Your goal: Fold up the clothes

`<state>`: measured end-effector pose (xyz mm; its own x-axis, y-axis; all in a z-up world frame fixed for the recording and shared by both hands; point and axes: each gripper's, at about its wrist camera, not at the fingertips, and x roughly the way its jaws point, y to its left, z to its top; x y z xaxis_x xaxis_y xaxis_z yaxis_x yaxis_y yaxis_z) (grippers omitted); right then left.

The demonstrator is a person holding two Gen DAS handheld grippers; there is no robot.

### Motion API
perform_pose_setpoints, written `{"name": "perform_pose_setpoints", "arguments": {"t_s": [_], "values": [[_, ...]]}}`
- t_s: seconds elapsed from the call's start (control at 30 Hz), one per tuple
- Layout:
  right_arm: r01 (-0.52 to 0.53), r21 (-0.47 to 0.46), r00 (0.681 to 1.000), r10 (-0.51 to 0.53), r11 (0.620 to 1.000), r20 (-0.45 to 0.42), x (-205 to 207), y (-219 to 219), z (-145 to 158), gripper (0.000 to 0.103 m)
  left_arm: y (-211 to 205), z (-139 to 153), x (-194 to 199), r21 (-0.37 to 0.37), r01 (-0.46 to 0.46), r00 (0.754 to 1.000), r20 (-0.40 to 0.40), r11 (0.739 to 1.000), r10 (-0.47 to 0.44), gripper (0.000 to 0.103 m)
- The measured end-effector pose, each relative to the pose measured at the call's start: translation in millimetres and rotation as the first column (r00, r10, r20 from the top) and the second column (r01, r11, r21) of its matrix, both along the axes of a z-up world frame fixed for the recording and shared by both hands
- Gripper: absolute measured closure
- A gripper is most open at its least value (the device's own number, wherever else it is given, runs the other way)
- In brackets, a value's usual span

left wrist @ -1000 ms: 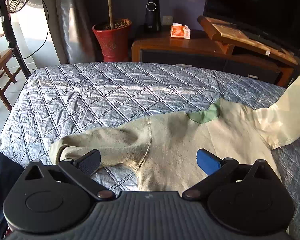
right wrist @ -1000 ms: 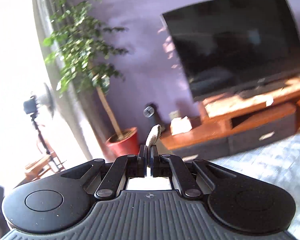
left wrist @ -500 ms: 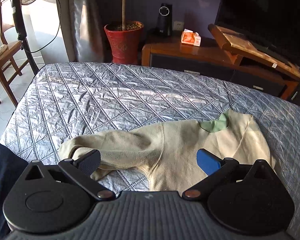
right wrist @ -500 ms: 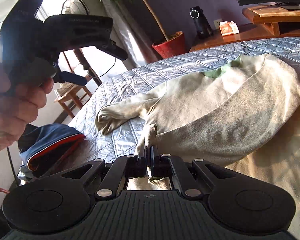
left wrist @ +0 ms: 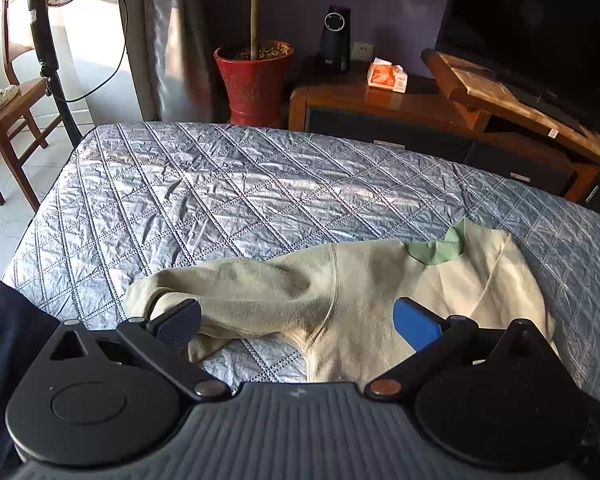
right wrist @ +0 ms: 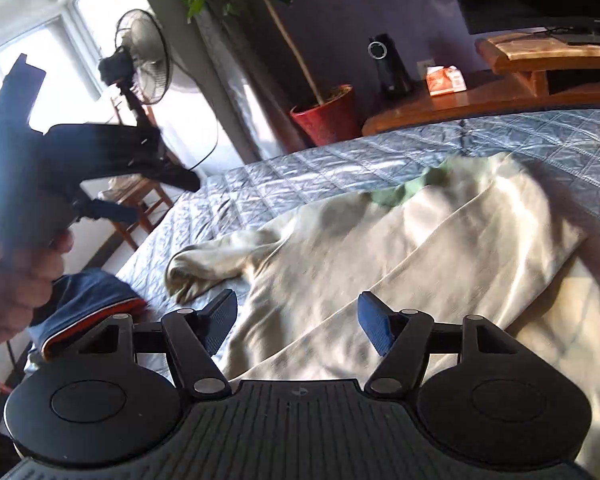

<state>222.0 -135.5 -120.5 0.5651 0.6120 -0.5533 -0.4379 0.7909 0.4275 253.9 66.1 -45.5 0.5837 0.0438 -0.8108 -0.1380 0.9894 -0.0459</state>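
A cream sweatshirt with a green collar lies on the quilted grey bed cover. Its right sleeve is folded across the body; its left sleeve stretches out toward the left. My left gripper hovers open above the sleeve and armpit, nothing between its pads. My right gripper is low over the garment's lower body, its jaws opening, with no cloth pinched between the pads. The left gripper and the hand holding it show at the left of the right wrist view.
A red plant pot, a standing fan and a wooden chair stand beyond the bed's far left. A wooden TV cabinet with a tissue pack lies behind. Dark blue clothing sits at the bed's near-left edge.
My right gripper came down from high up with the sleeve cuff pinched, laid the sleeve across the body, and opened, letting go of it. The left gripper stayed open and nearly still.
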Motion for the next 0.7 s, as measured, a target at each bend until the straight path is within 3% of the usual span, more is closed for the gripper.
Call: {"name": "perform_pose_setpoints", "arguments": {"t_s": [0.07, 0.17, 0.23, 0.37, 0.4, 0.43, 0.5, 0.57, 0.6, 0.67, 0.7], "values": [[0.099, -0.085, 0.995, -0.097, 0.991, 0.030, 31, -19, -1, 0.030, -2, -1, 0, 0.005, 0.008, 1.000, -0.001, 1.000, -0.008, 0.001], [0.220, -0.249, 0.975, -0.211, 0.943, 0.064, 84, -43, -11, 0.027, -2, -1, 0, 0.013, 0.012, 1.000, -0.001, 1.000, -0.012, 0.001], [0.281, -0.277, 0.959, -0.277, 0.919, 0.053, 114, -64, -22, 0.029, 0, -2, 2, 0.011, 0.003, 1.000, -0.005, 1.000, -0.003, 0.001], [0.265, -0.210, 0.956, -0.285, 0.941, -0.072, 154, -85, -45, 0.031, 5, -5, 5, 0.007, -0.019, 1.000, -0.014, 1.000, 0.019, 0.001], [0.259, -0.191, 0.953, -0.282, 0.947, -0.106, 164, -91, -50, 0.047, 5, -5, 5, 0.007, -0.022, 1.000, -0.015, 1.000, 0.022, 0.001], [0.230, -0.238, 0.959, -0.261, 0.944, -0.109, 169, -88, -54, 0.071, 6, -5, 5, 0.007, -0.023, 1.000, -0.016, 1.000, 0.024, 0.001], [0.168, -0.406, 0.977, -0.208, 0.898, -0.056, 168, -73, -57, 0.075, 6, -5, 4, 0.011, -0.023, 1.000, -0.015, 1.000, 0.023, 0.001], [0.129, -0.521, 0.988, -0.156, 0.844, -0.008, 166, -66, -55, 0.070, 7, -4, 3, 0.017, -0.023, 1.000, -0.014, 1.000, 0.024, 0.001], [0.145, -0.538, 0.987, -0.159, 0.830, 0.021, 165, -66, -50, 0.053, 9, -3, 2, 0.023, -0.026, 1.000, -0.012, 0.999, 0.026, 0.001], [0.215, -0.527, 0.976, -0.202, 0.822, 0.084, 164, -71, -34, 0.046, 15, -2, 1, 0.044, -0.041, 0.999, -0.009, 0.998, 0.041, 0.001], [0.214, -0.473, 0.977, -0.195, 0.855, 0.091, 164, -71, -25, 0.046, 19, -1, 0, 0.056, -0.057, 0.998, -0.007, 0.997, 0.058, 0.001]]}}
